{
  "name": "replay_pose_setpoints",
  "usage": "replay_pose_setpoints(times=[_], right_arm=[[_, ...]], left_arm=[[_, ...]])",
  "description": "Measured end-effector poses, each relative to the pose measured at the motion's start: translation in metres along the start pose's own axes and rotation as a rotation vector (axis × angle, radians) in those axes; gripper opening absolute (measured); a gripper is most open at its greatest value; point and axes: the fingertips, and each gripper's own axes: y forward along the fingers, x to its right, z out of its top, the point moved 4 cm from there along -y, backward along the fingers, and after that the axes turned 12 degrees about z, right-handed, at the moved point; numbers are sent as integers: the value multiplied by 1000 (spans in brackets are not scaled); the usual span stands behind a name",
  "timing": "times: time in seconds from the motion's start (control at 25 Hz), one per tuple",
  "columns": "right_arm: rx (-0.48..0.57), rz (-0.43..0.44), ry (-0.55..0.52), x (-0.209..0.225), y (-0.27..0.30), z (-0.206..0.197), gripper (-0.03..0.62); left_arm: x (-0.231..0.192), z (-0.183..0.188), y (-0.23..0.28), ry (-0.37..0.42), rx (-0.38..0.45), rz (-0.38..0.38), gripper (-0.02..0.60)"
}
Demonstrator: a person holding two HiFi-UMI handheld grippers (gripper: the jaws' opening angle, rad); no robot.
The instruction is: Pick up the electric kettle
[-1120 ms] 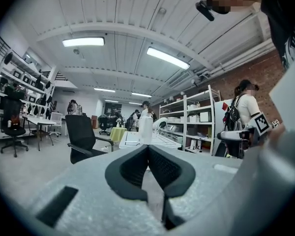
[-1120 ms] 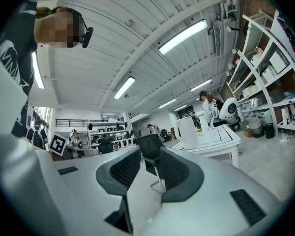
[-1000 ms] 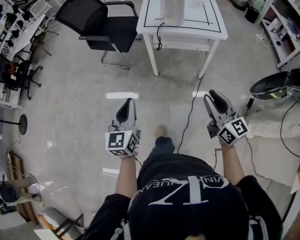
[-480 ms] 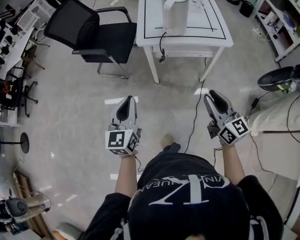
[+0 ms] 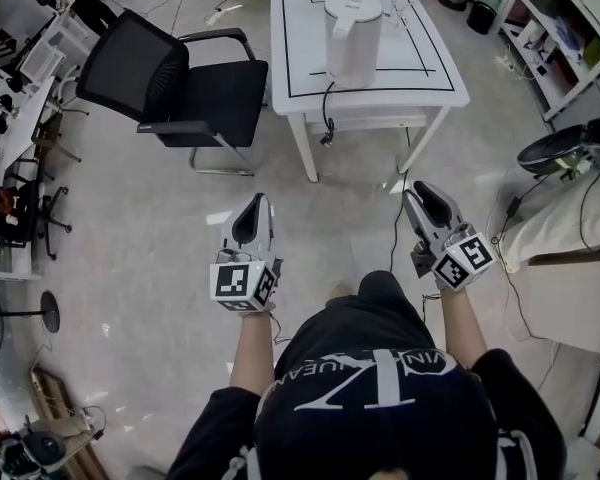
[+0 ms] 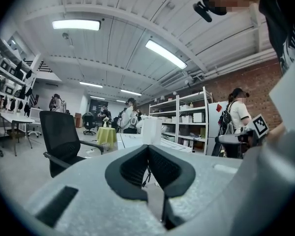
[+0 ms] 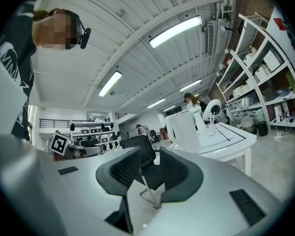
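1. Floor point(image 5: 130, 228): pale, glossy and hard, with lamp glare. It fills the middle of the head view.

2. Table point(image 5: 450, 88): white and rectangular on four slim legs, with a black line inset round the smooth top. It stands at the top centre of the head view and bears the task's thing.

3. Office chair point(image 5: 170, 83): black mesh back, padded seat and a bent metal tube frame. It is in the upper left, just beside the table.

4. Electric kettle point(image 5: 352, 36): a white, smooth, upright cylinder with a flat lid, probably plastic. It stands on the table near the front edge, well apart from both tongs. It also shows in the right gripper view point(image 7: 184, 132).

5. Left gripper point(image 5: 255, 200): grey matte shell with black ribbed pads. The pads meet at the tips and nothing is held.

6. Right gripper point(image 5: 412, 190): same build. Its jaws stand partly apart with only the distant chair showing through the gap, so it is empty.

7. Power cord point(image 5: 327, 118): thin, black and limp, hanging off the table's front edge below the kettle.

Step in hand, as judged: the approach, with no reach begun. To do it well:
- Walk up square to the table's front.
- Lead with the parted right tongs.
- Take the handle and not the slick body; which side the handle is on is unclear from here.
- Lift straight up.
- Keep the cord from snagging.
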Motion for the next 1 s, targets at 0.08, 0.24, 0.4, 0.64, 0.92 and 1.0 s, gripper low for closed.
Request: replay_pose_setpoints(times=[0.08, 0.24, 0.4, 0.64, 0.92, 1.0], right_arm=[[1, -4, 4, 3, 3, 1, 106], [-1, -11, 9, 9, 10, 1, 101], [-10, -6, 14, 19, 24, -3, 101], [-11, 1, 28, 51, 54, -4, 101], [-4, 14, 44, 91, 102, 2, 101], [-10, 17, 52, 100, 114, 2, 101]], left_arm=[[0, -1, 3, -6, -4, -6, 11], [-3, -8, 8, -9, -22, -18, 11], [-13, -15, 22, -19, -36, -10, 11], [-22, -12, 64, -14, -36, -9, 11], [-30, -10, 128, -11, -50, -35, 11], [-31, -9, 144, -12, -57, -45, 11]])
